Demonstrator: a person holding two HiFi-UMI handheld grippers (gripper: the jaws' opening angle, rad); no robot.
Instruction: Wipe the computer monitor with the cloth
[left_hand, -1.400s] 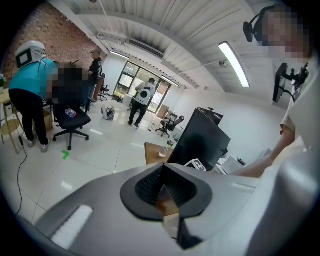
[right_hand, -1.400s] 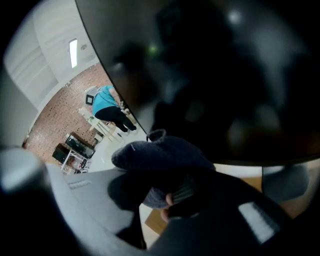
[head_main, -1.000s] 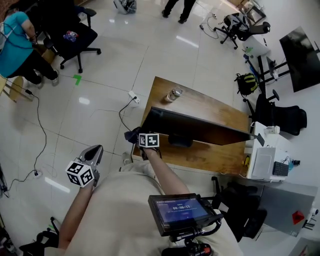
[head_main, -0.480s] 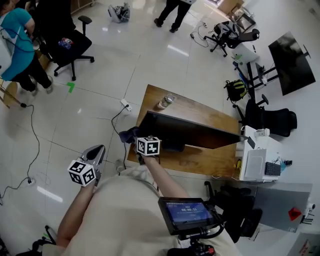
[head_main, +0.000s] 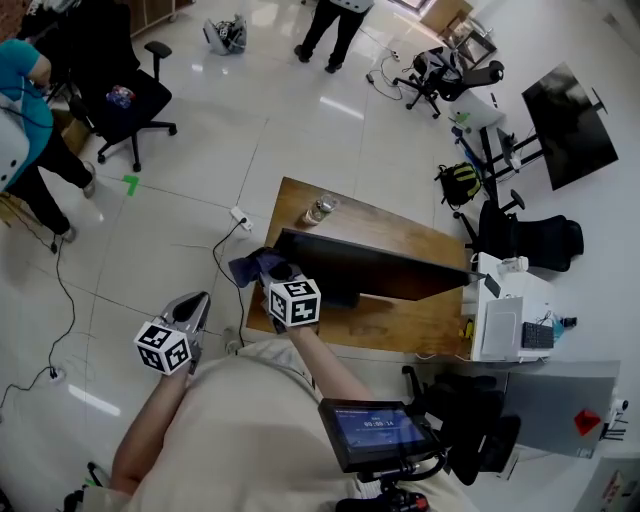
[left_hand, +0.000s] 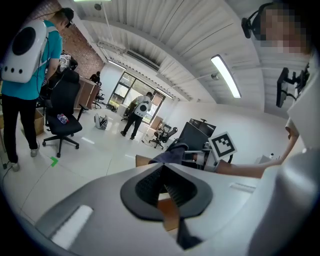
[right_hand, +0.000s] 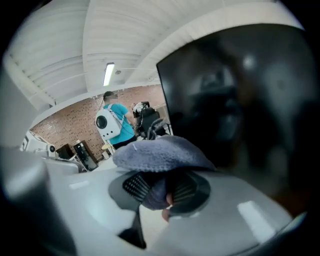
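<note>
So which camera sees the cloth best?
The right gripper view: the cloth fills the middle, pinched in the right gripper beside the monitor. The head view shows it small at the monitor's left end; the left gripper view, a distant bit.

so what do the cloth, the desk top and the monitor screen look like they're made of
Cloth: soft blue-grey fabric, probably microfibre or terry; fuzzy nap, drapes in folds.
Desk top: wood or wood-look laminate; brown with streaky grain, slight sheen.
Monitor screen: dark, glossy glass or plastic; it shows blurry reflections.
</note>
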